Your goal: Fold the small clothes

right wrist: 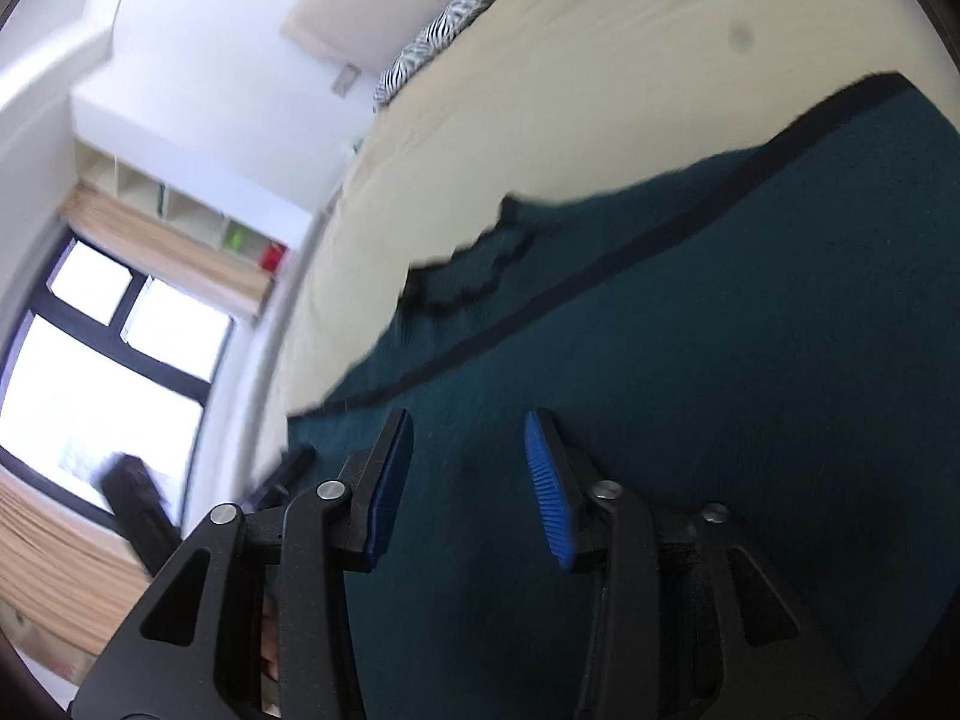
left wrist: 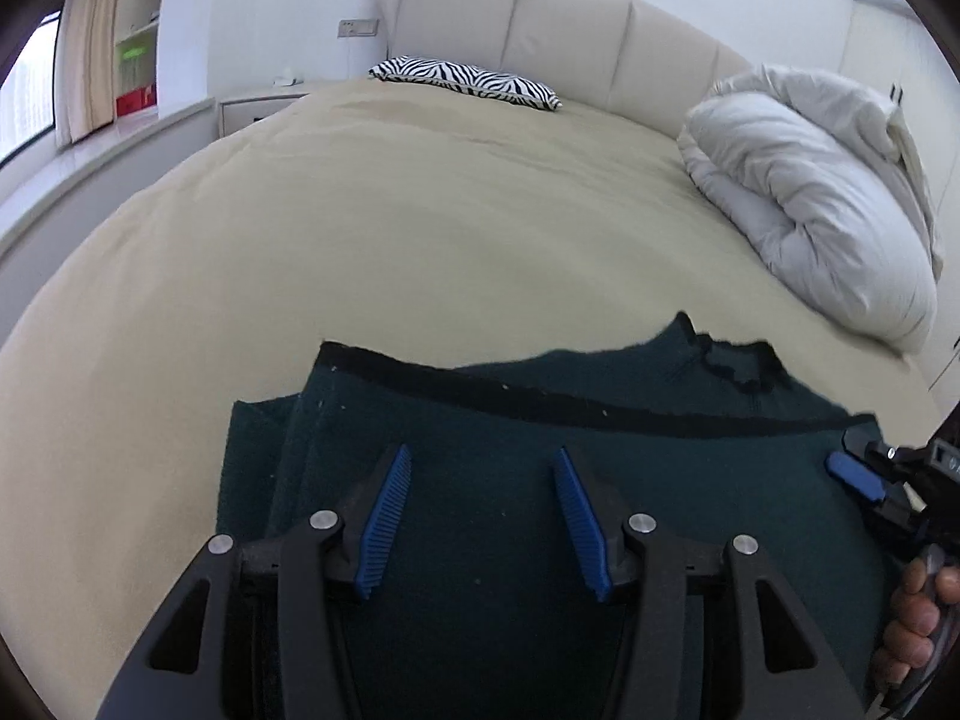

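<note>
A dark green knitted garment (left wrist: pixel 660 480) with black trim lies flat on the beige bed sheet (left wrist: pixel 390 240), one layer folded over another. My left gripper (left wrist: pixel 483 453) hovers over its near part, open, with nothing between the blue pads. At the right edge of the left wrist view, the right gripper (left wrist: pixel 855 468) reaches over the garment's right side, held by a person's hand (left wrist: pixel 918 618). In the right wrist view the right gripper (right wrist: pixel 467 420) stands open above the green garment (right wrist: pixel 720 360), its jaws apart and holding nothing. The scalloped black neckline (right wrist: pixel 474 276) lies ahead of it.
A zebra-print pillow (left wrist: pixel 465 81) lies at the head of the bed by the padded headboard (left wrist: pixel 570 18). A bunched white duvet (left wrist: pixel 810 198) fills the far right. A nightstand (left wrist: pixel 258 105) and a window ledge (left wrist: pixel 90 162) stand on the left.
</note>
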A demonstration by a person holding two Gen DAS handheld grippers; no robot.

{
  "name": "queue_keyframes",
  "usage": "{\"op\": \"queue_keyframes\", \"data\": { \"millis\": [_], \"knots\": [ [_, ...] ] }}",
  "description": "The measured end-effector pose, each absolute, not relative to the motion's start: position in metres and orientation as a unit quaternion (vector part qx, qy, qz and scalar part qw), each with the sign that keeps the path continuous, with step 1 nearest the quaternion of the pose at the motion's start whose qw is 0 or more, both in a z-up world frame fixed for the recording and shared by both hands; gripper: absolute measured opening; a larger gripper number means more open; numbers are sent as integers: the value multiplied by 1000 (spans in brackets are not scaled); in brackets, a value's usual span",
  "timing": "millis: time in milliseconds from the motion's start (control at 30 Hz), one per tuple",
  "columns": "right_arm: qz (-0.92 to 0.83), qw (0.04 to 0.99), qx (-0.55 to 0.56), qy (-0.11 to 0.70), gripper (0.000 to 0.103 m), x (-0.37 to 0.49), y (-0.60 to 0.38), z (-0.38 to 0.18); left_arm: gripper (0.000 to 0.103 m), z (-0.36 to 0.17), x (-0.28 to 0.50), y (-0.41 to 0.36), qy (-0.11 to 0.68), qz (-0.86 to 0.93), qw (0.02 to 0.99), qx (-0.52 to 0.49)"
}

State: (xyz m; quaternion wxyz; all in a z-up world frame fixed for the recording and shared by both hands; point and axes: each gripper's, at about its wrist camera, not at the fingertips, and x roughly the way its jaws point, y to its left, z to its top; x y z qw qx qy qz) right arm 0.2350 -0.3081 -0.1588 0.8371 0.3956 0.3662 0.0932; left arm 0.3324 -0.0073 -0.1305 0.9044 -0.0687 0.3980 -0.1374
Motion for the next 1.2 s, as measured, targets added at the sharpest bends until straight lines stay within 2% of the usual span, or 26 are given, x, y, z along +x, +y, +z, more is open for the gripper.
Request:
{"op": "queue_keyframes", "data": {
  "millis": [67,133,200,367,400,433,533,600,667,700,800,833,933,1000,1033,1067,1200],
  "knots": [
    [76,832,433,339,22,233,-340,-169,52,-132,342,-3,401,-134,903,-77],
    [61,827,458,321,9,228,-365,-178,52,-135,347,-4,400,-133,904,-74],
    [39,825,482,293,7,218,-394,-184,52,-136,350,-7,400,-130,905,-66],
    [-11,841,484,242,9,193,-433,-180,51,-135,355,3,408,-147,894,-112],
    [-20,839,490,236,9,188,-441,-180,47,-134,354,8,411,-143,892,-121],
    [-37,840,488,234,10,182,-448,-178,40,-131,352,13,414,-133,892,-124],
    [-121,842,472,232,20,158,-466,-167,40,-117,329,26,403,-112,901,-120],
    [-149,838,477,220,20,135,-471,-158,44,-107,304,30,392,-124,903,-121],
    [-114,852,467,206,20,119,-453,-140,54,-102,269,25,378,-142,910,-97],
    [-84,859,463,200,23,111,-436,-132,55,-103,257,23,378,-145,910,-89],
    [19,873,430,230,44,106,-369,-120,56,-112,231,19,395,-155,902,-80],
    [43,875,418,241,45,106,-348,-122,56,-116,225,19,397,-146,903,-72],
    [104,855,410,300,45,126,-296,-146,53,-126,218,35,406,-145,898,-90],
    [79,841,412,341,43,134,-284,-170,45,-129,218,46,404,-151,897,-97],
    [80,837,421,340,32,133,-289,-181,39,-130,219,49,406,-153,896,-98],
    [83,836,430,331,28,129,-295,-188,37,-133,220,54,406,-160,893,-107],
    [32,838,454,300,26,92,-331,-192,33,-137,220,69,404,-171,887,-145]
  ]
}}
